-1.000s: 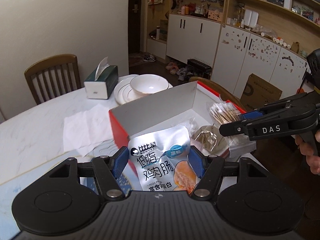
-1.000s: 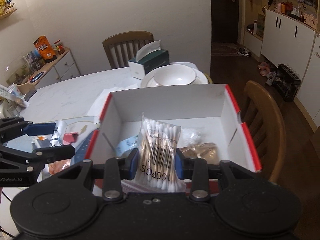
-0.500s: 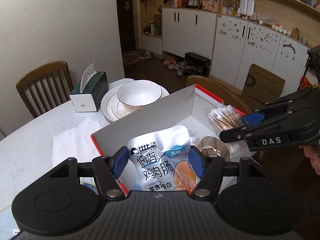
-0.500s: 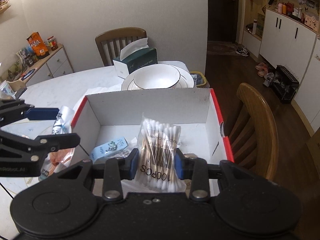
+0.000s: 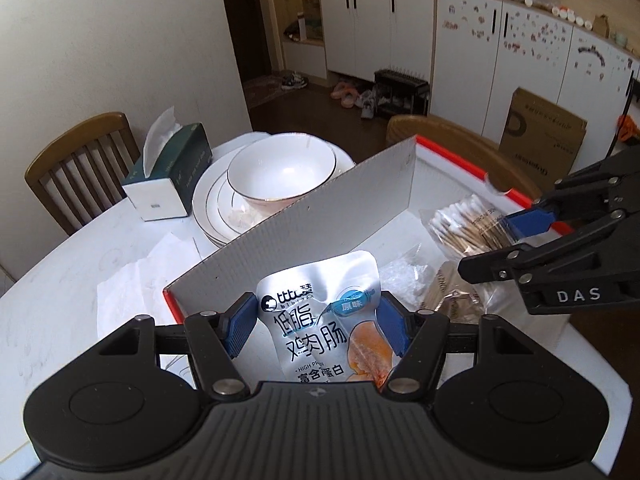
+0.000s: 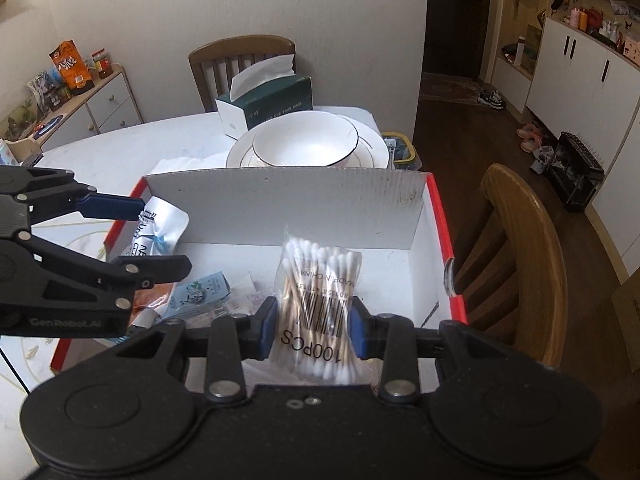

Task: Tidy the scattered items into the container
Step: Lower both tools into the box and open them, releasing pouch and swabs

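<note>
Left gripper [image 5: 318, 328] clamps a silver foil snack pouch with blue print [image 5: 320, 320], held over the near left corner of the white cardboard box with red rim [image 5: 320, 216]. Right gripper [image 6: 313, 327] is clenched on a clear bag of wooden cotton swabs [image 6: 316, 292], above the box's right half. A white bowl on stacked plates [image 6: 306, 144] sits just beyond the far wall.

Both wrist views close above box [image 5: 344, 196], angled down; shared: box, bowl [image 6: 306, 144], tissue box [image 5: 172, 176].
</note>
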